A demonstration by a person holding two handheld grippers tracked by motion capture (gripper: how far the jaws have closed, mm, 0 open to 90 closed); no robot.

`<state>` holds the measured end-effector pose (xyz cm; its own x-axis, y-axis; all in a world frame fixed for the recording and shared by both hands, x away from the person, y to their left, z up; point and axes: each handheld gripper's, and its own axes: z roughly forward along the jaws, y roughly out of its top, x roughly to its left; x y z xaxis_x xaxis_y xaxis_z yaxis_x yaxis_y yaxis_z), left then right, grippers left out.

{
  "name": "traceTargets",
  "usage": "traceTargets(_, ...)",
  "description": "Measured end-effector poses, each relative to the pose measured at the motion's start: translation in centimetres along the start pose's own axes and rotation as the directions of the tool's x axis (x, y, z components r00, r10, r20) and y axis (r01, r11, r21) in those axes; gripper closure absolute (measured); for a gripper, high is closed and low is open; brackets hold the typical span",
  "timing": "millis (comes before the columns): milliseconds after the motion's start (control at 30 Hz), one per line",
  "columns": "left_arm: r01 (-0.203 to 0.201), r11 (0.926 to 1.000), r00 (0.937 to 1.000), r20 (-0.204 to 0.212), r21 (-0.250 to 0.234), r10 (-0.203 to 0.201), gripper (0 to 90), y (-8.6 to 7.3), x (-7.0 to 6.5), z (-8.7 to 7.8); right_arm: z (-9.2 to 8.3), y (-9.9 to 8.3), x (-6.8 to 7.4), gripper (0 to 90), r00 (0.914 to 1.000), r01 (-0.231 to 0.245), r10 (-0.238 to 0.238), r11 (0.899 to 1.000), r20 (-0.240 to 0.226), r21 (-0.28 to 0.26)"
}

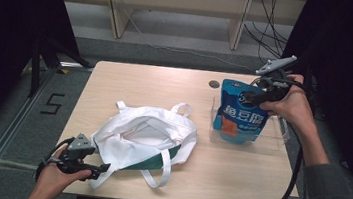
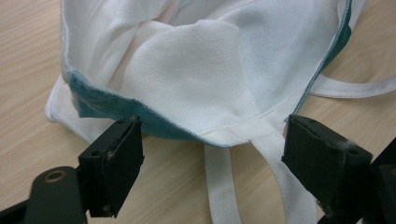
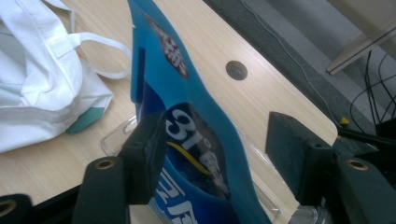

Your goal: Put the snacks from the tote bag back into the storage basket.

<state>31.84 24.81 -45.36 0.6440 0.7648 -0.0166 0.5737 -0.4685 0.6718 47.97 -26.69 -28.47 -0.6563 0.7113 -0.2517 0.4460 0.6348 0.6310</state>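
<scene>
A white cloth tote bag with a teal edge lies open-mouthed on the wooden table, left of middle. My left gripper sits at its near left corner. In the left gripper view my left gripper is open, with the bag's hem and a strap just ahead of the jaws, untouched. A blue snack pouch stands upright in a clear plastic tray at the right. My right gripper is open around the pouch's top, its right jaw well off the pouch.
A round cable hole is in the table behind the tray. The table's far edge drops to a floor with shelf legs and cables. Bare wood lies between bag and tray. In the right gripper view the bag lies to the left.
</scene>
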Motion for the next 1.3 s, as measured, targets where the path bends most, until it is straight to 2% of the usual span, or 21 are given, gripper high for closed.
traceTargets(33,0.000,1.0000,1.0000,0.002,0.002,0.000,19.4,0.0,0.0,0.0,-0.1,-0.1,-0.2,37.2,1.0000,0.005,-0.004,1.000,-0.006,0.008)
traceTargets(100,-0.002,1.0000,1.0000,0.000,0.001,0.002,19.4,0.0,0.0,0.0,-0.4,-0.4,-0.2,37.0,0.9998,-0.010,0.011,1.000,0.015,-0.012)
traceTargets(133,0.007,0.9998,1.0000,-0.007,-0.016,-0.007,19.4,0.0,0.0,0.1,-0.7,-0.6,-0.4,37.3,0.9998,-0.014,0.014,1.000,0.012,-0.012)
traceTargets(200,0.019,0.9998,0.9998,0.002,0.003,-0.019,19.4,-0.1,0.0,0.0,-1.0,-1.2,-0.5,36.9,0.9997,-0.020,0.021,1.000,0.016,-0.024)
traceTargets(433,0.018,0.9998,0.9998,0.001,0.004,-0.018,19.4,-0.1,0.0,-0.1,-2.3,-3.3,-0.4,35.6,0.9931,-0.115,0.116,0.992,0.019,-0.057)
traceTargets(500,-0.004,1.0000,1.0000,-0.003,0.007,0.004,19.4,-0.1,0.2,-0.2,-2.5,-4.1,-0.3,35.0,0.9930,-0.114,0.115,0.992,0.028,-0.052)
traceTargets(567,-0.004,1.0000,1.0000,-0.004,0.004,0.004,19.4,-0.1,0.2,-0.2,-2.6,-4.8,-0.2,34.5,0.9922,-0.121,0.122,0.991,0.024,-0.057)
traceTargets(633,-0.003,1.0000,1.0000,-0.004,0.004,0.003,19.4,-0.1,0.1,-0.2,-2.7,-5.6,0.1,33.7,0.9871,-0.157,0.159,0.986,0.024,-0.057)
traceTargets(700,0.000,1.0000,0.9999,-0.010,0.004,0.000,19.4,-0.1,0.1,-0.3,-2.7,-6.3,0.0,33.1,0.9876,-0.151,0.153,0.987,0.034,-0.055)
traceTargets(833,0.015,0.9999,0.9999,0.002,0.002,-0.015,19.4,-0.1,0.0,-0.2,-2.8,-7.7,-0.1,33.3,0.9813,-0.185,0.188,0.980,0.041,-0.066)
traceTargets(867,0.005,1.0000,1.0000,0.002,0.002,-0.005,19.4,-0.1,0.1,-0.2,-3.0,-8.0,-0.1,33.3,0.9791,-0.199,0.200,0.979,0.034,-0.043)
traceTargets(933,0.006,1.0000,1.0000,0.001,0.002,-0.006,19.4,-0.1,0.1,-0.2,-2.9,-8.5,0.0,33.3,0.9738,-0.224,0.225,0.974,0.033,-0.035)
traceTargets(1067,0.009,1.0000,1.0000,-0.001,-0.001,-0.009,19.4,-0.1,0.1,-0.3,-2.5,-9.6,0.5,33.2,0.9699,-0.241,0.241,0.970,0.036,-0.017)
traceTargets(1100,0.015,0.9997,0.9999,-0.006,-0.017,-0.016,19.4,-0.1,0.1,-0.1,-2.4,-9.7,0.8,33.2,0.9677,-0.249,0.249,0.968,0.038,-0.006)
traceTargets(1133,0.033,0.9990,0.9994,-0.012,-0.029,-0.033,19.4,-0.1,-0.1,-0.1,-2.3,-10.1,0.8,33.2,0.9726,-0.229,0.230,0.973,0.038,-0.008)
traceTargets(1167,0.028,0.9993,0.9995,-0.010,-0.023,-0.028,19.4,-0.2,0.0,-0.2,-2.2,-10.3,1.0,33.3,0.9693,-0.243,0.243,0.970,0.037,-0.008)
traceTargets(1200,0.001,1.0000,1.0000,-0.008,0.001,-0.001,19.4,-0.1,0.1,-0.3,-2.1,-10.5,1.2,33.3,0.9676,-0.250,0.250,0.968,0.035,-0.015)
traceTargets(1233,0.023,0.9994,0.9997,-0.006,-0.025,-0.023,19.4,-0.1,0.0,-0.1,-2.1,-10.7,1.3,33.3,0.9660,-0.256,0.256,0.967,0.034,-0.013)
traceTargets(1267,0.022,0.9994,0.9997,-0.006,-0.028,-0.022,19.4,-0.1,0.0,-0.1,-1.9,-10.9,1.5,33.3,0.9645,-0.261,0.262,0.965,0.036,-0.013)
traceTargets(1300,0.019,0.9997,0.9998,0.001,-0.014,-0.019,19.4,-0.1,0.0,-0.2,-1.8,-11.0,1.8,33.3,0.9575,-0.286,0.286,0.958,0.035,-0.003)
